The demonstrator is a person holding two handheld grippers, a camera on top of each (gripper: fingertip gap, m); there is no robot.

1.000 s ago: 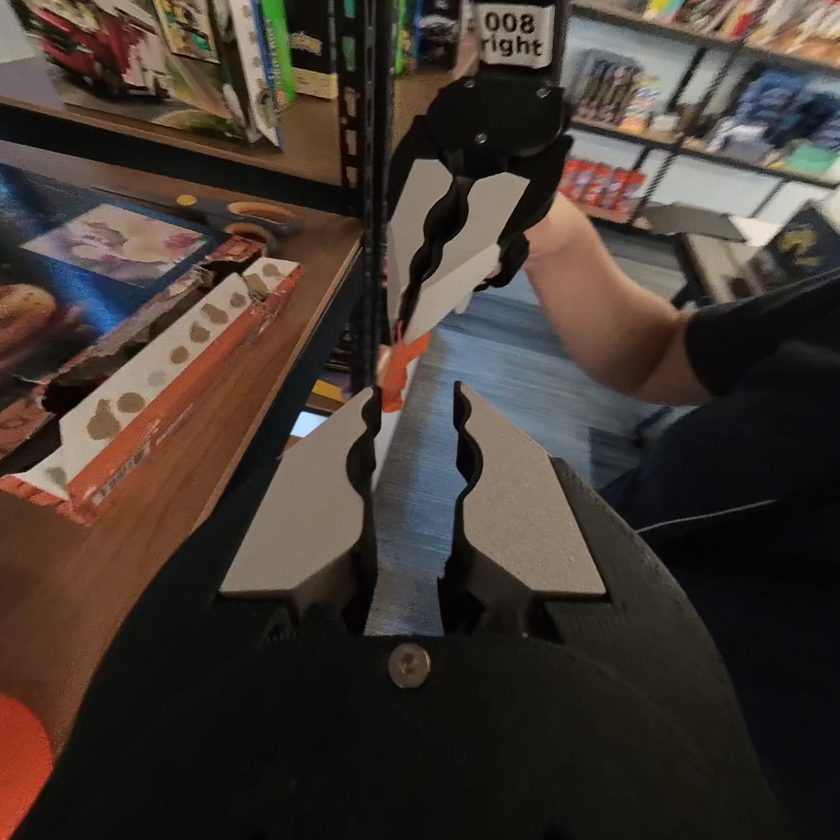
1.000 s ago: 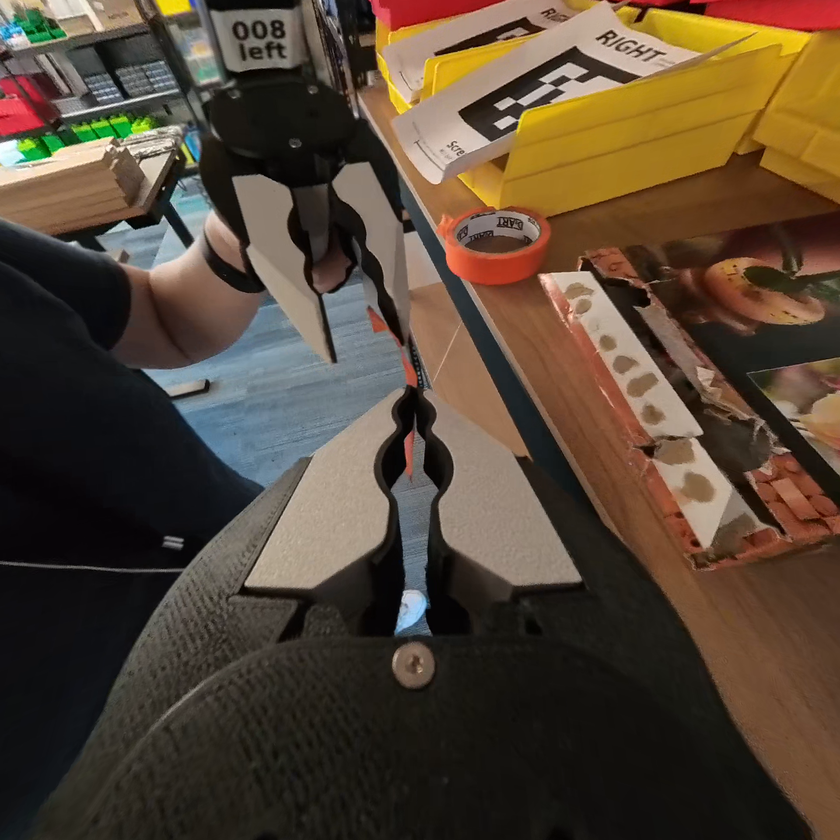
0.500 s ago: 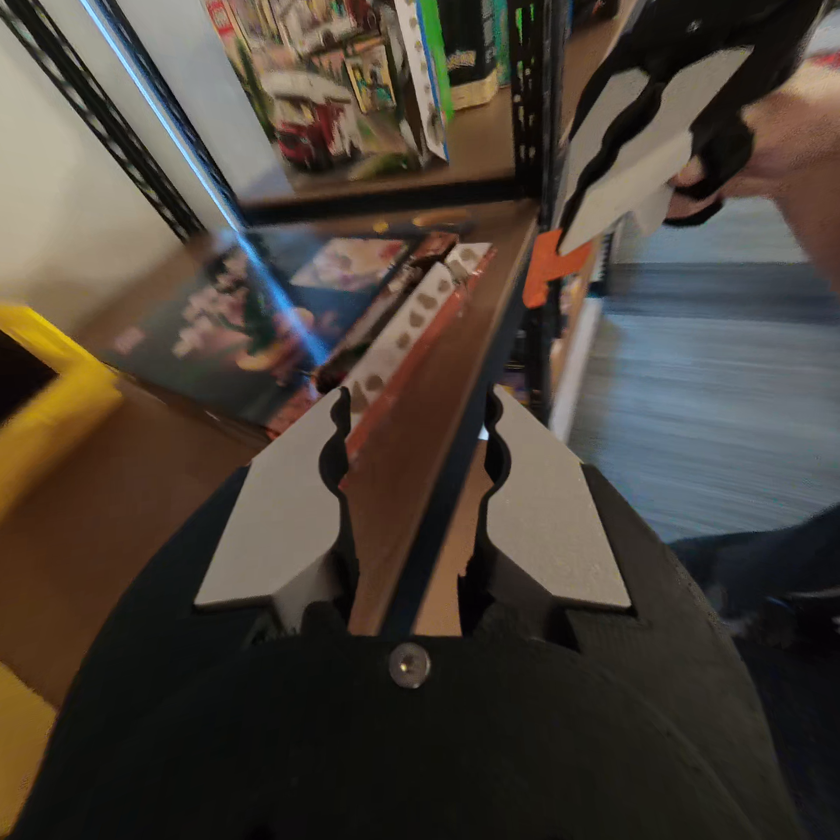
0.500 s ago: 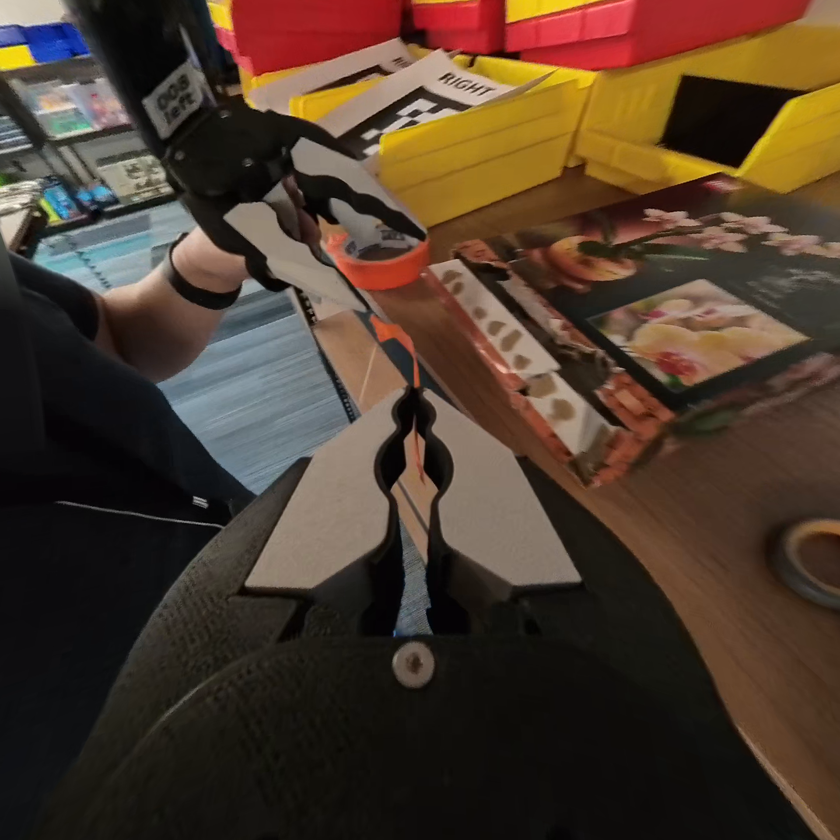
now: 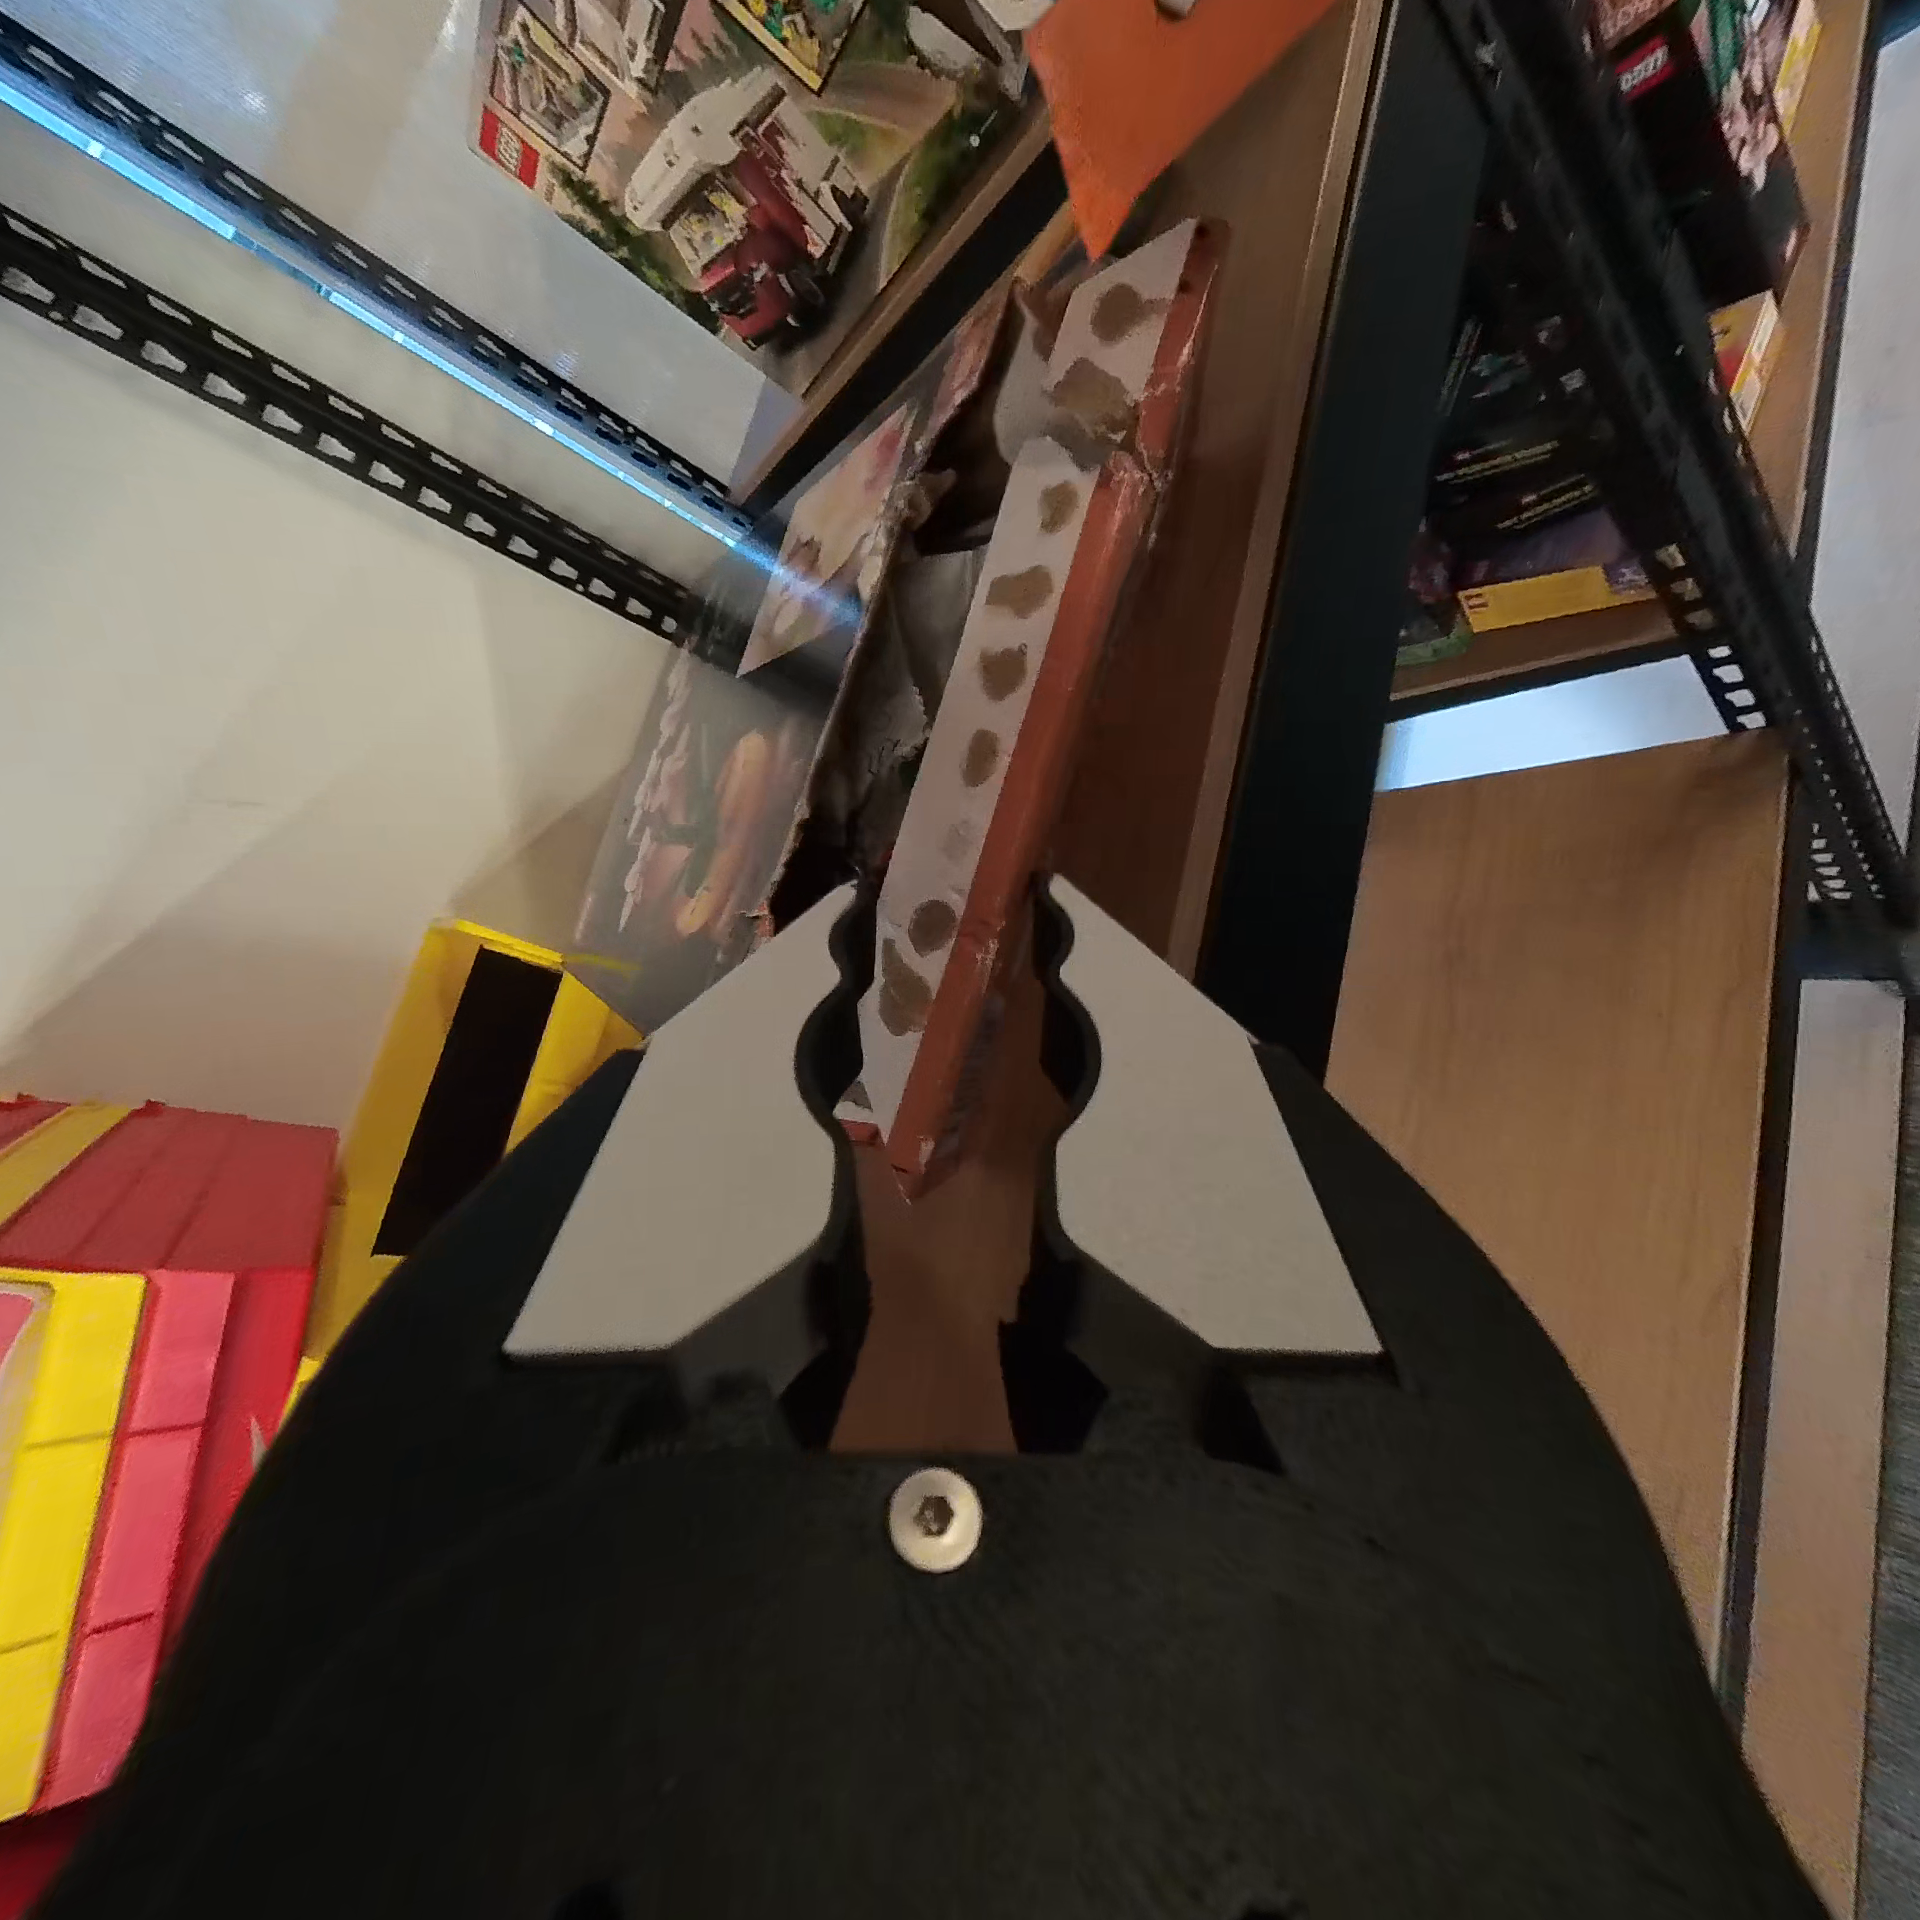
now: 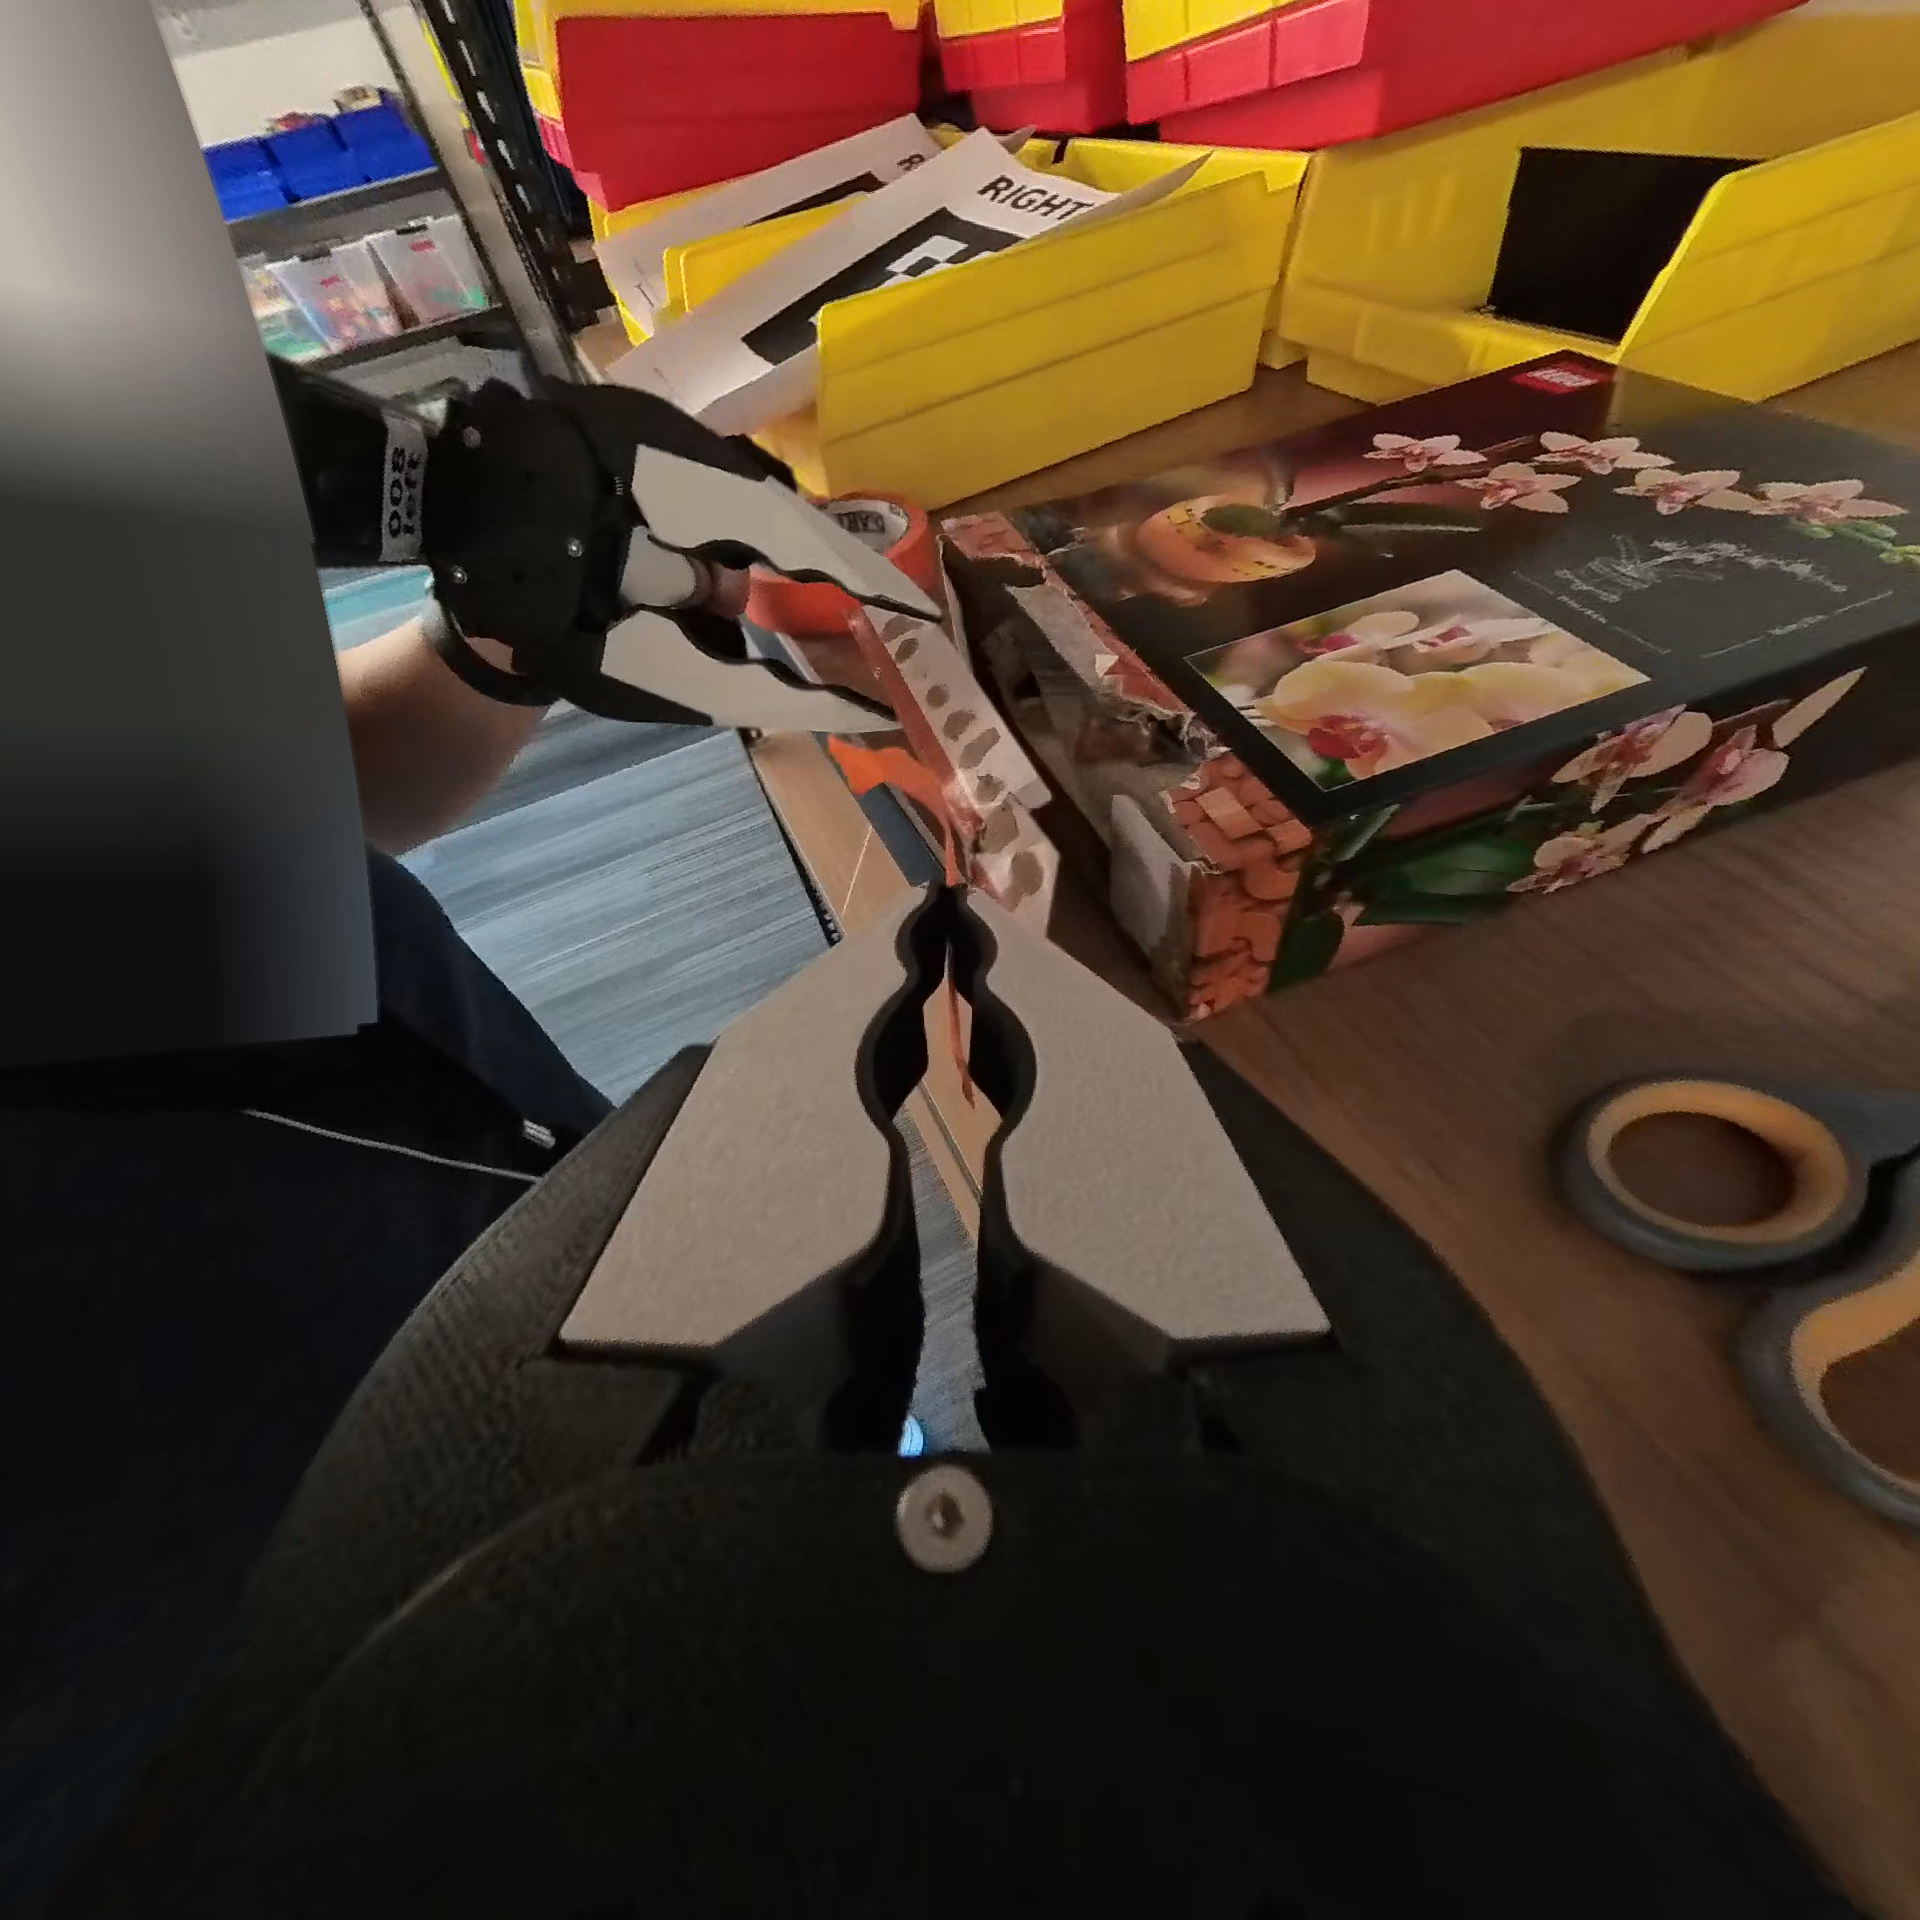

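Observation:
A flower-printed cardboard box (image 6: 1455,644) lies on the wooden table (image 6: 1558,1039), its end flap (image 6: 966,727) torn open, white with brown glue spots. My left gripper (image 5: 948,899) is open, its fingers either side of that flap (image 5: 997,665); it also shows in the right wrist view (image 6: 914,665). My right gripper (image 6: 951,896) is shut on a thin strip of orange tape (image 6: 894,769) that runs up toward the flap. The tape strip's end shows at the top of the left wrist view (image 5: 1143,104).
An orange tape roll (image 6: 873,530) sits behind the left gripper. Scissors (image 6: 1766,1226) lie on the table at the right. Yellow bins (image 6: 1039,312) with paper sheets and red bins stand at the back. A black shelf post (image 5: 1351,520) runs along the table edge.
My left gripper has swung from beyond the table edge onto the box and now straddles the torn flap. My right gripper, still holding the tape, has moved closer to the box.

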